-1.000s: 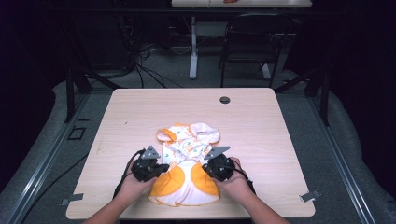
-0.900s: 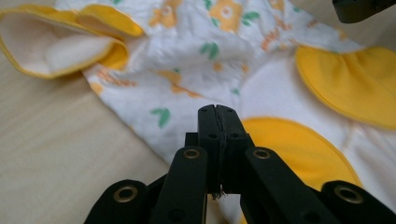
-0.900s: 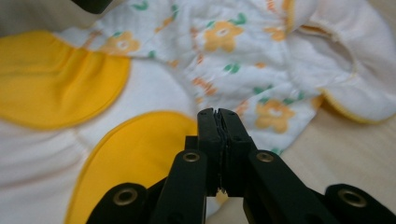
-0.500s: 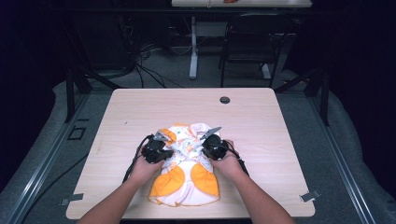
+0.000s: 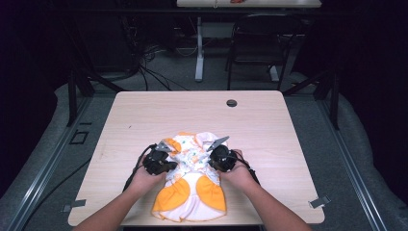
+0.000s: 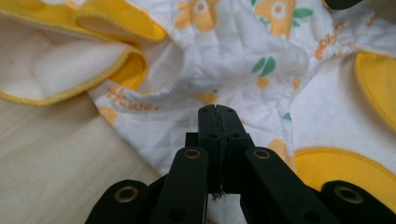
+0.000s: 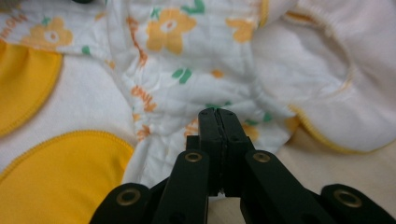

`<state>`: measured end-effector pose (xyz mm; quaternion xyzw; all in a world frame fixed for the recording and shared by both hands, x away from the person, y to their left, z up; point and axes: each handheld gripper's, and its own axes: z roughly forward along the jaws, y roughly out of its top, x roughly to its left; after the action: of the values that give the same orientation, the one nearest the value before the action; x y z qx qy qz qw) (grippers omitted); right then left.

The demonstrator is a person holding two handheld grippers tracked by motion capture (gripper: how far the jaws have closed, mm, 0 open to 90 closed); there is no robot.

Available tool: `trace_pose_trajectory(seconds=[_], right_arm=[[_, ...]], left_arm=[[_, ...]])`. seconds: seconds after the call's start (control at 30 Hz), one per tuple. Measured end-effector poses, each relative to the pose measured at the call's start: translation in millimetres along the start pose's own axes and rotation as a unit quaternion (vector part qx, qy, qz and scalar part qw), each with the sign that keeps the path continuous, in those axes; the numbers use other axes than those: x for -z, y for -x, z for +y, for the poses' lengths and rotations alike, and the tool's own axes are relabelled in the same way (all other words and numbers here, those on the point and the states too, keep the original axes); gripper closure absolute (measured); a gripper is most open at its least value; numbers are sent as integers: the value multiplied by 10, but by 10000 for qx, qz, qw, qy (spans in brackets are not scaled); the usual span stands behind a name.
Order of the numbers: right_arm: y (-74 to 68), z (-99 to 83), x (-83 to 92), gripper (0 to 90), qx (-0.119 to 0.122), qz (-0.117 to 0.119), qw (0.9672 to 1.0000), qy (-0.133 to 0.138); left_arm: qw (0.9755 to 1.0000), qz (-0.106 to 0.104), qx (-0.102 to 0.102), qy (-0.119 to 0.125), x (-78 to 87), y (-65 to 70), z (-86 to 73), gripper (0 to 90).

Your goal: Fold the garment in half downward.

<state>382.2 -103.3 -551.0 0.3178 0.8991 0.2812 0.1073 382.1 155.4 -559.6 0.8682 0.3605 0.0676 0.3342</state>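
A small white garment [image 5: 190, 192] with an orange flower print and yellow patches lies crumpled on the near half of the table [image 5: 144, 115]. My left gripper [image 5: 174, 163] rests at its left side and my right gripper [image 5: 206, 161] at its right, each held in a hand and pointing inward over the printed middle. In the left gripper view the jaws [image 6: 217, 110] are shut, tips just above the printed cloth [image 6: 233, 51]. In the right gripper view the jaws [image 7: 217, 112] are shut too, over the printed cloth [image 7: 187, 74]. I see no cloth pinched between either pair.
A dark round grommet [image 5: 231, 103] sits in the far part of the tabletop. Beyond the table stand a dark chair [image 5: 255, 48] and a white table leg [image 5: 199, 53], with cables on the floor. Metal rails run along both sides.
Both hands have slid away from the person along the garment, from its yellow lower part to its printed middle. The yellow patches lie uncovered now.
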Motion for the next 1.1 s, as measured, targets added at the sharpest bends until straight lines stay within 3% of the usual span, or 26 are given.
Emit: trace_pose_trajectory(seconds=[0.1, 0.23, 0.47, 0.7, 0.83, 0.93, 1.1], right_arm=[[142, 195, 125, 899, -82, -133, 9997, 172], [292, 352, 138, 896, -162, -260, 9993, 218], [565, 582, 14, 862, -508, -506, 9968, 353], [728, 549, -210, 739, -840, -567, 9947, 144], [767, 511, -273, 688, -934, -593, 9938, 98], [788, 475, -335, 643, -1041, -567, 9929, 66], [745, 457, -409, 634, -969, -575, 9936, -62]], left_arm=[[9999, 113, 40, 125, 80, -92, 156, 899], [9990, 248, 198, 316, 97, -260, 380, 895], [9972, 458, 444, 393, -18, -458, 595, 834], [9963, 558, 575, 307, -197, -572, 570, 631], [9950, 673, 661, 322, -267, -619, 533, 590], [9950, 648, 717, 242, -309, -654, 511, 548], [9952, 637, 732, 91, -361, -674, 473, 520]])
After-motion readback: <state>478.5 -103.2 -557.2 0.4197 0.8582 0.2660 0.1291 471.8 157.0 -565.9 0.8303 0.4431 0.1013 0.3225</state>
